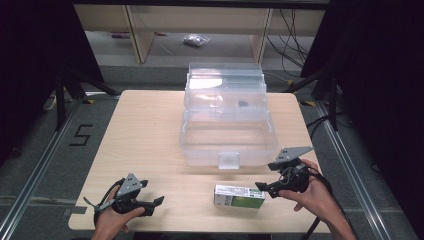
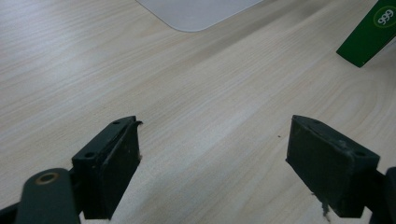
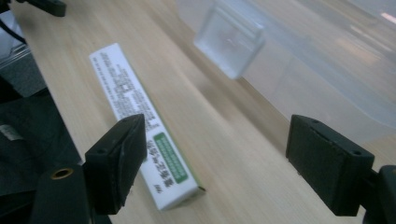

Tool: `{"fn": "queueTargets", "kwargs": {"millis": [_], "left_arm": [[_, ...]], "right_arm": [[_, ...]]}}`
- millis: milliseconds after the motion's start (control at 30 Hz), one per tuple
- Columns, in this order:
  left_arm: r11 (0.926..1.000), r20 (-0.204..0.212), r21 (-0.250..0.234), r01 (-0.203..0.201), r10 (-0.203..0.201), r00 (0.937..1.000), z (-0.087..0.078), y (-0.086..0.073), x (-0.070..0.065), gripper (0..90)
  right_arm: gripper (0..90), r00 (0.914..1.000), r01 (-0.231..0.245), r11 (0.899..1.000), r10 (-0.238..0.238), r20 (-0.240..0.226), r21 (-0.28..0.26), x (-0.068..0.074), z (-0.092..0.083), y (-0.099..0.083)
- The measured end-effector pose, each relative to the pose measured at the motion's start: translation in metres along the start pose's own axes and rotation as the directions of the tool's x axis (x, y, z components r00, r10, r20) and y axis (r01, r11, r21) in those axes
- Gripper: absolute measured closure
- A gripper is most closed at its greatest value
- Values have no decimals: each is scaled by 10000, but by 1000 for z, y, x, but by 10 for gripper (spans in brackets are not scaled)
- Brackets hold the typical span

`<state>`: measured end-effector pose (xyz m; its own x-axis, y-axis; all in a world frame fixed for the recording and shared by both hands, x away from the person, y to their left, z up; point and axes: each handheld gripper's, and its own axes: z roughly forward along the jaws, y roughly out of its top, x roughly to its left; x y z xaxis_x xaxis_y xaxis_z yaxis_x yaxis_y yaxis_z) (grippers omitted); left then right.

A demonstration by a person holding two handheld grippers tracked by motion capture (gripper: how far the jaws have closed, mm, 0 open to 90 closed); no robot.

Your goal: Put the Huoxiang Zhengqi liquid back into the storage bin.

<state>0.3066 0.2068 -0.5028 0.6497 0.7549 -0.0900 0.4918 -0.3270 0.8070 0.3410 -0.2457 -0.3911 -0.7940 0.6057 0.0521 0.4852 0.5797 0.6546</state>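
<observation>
Green-and-white carton (image 1: 239,196): flat on tabletop (image 1: 150,130) near front edge, right of centre.
Right gripper (image 1: 261,187): released, jaws spread, just beside carton's right end.
Left gripper (image 1: 159,201): released, near front-left corner.
Clear plastic case (image 1: 227,120): centre to rear edge, lid raised.

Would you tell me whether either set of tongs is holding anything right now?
Nothing is held. The left tongs and right tongs are open; the green-and-white box lies free on the table beside the right tongs.
</observation>
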Motion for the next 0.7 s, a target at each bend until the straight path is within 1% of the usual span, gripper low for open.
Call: {"fn": "queueTargets", "kwargs": {"millis": [67,100,133,167,200,233,267,300,333,367,400,433,500,533,567,600,700], "left_arm": [[10000,36,-11,-10,10,10000,0,0,0,166],[10000,44,-2,-7,7,10000,0,0,0,166],[10000,36,-1,-19,19,10000,0,0,0,166],[9998,7,125,-184,184,9998,-1,0,2,166],[9998,7,125,-184,184,9998,-1,0,2,166],[9998,10,119,-174,174,9998,-1,0,2,166],[9997,34,144,-185,184,9998,-1,0,2,166],[9997,35,134,-194,194,9998,-1,0,2,166],[9997,35,134,-194,194,9998,-1,0,2,166],[9997,40,133,-185,185,9998,-1,0,2,166],[9997,35,145,-197,197,9998,-1,0,2,166],[9997,40,144,-192,192,9998,-1,0,2,166],[9998,0,90,-180,180,9998,-1,0,1,166],[9998,0,90,-159,159,9999,-1,0,1,166],[10000,52,7,-19,19,10000,0,0,0,166],[10000,21,-32,-4,4,10000,0,0,0,166],[10000,43,-13,-11,11,10000,0,0,0,166]], "right_arm": [[213,9995,288,9994,-285,-153,181,4,2,4],[213,9995,240,9994,-235,-215,238,7,3,5],[213,9988,447,9988,-443,-196,209,9,6,7],[213,9983,479,9978,-463,-340,466,10,6,9],[213,9983,472,9978,-455,-354,475,12,8,11],[212,9985,286,9971,-252,-485,709,16,8,13],[212,9970,554,9948,-505,-579,857,16,10,15],[211,9973,631,9950,-599,-426,776,17,12,17],[211,9973,631,9950,-599,-426,776,17,12,17],[211,9968,665,9939,-623,-499,880,19,14,18],[210,9955,835,9928,-792,-520,859,19,16,20],[210,9935,1013,9884,-945,-640,1135,21,19,23],[210,9937,997,9875,-924,-640,1222,22,20,24],[209,9917,1170,9861,-1097,-669,1180,22,22,25],[209,9925,1096,9861,-1016,-686,1248,24,22,26],[208,9910,1204,9848,-1118,-735,1252,26,25,27],[207,9899,1291,9832,-1202,-749,1290,28,28,28]]}}
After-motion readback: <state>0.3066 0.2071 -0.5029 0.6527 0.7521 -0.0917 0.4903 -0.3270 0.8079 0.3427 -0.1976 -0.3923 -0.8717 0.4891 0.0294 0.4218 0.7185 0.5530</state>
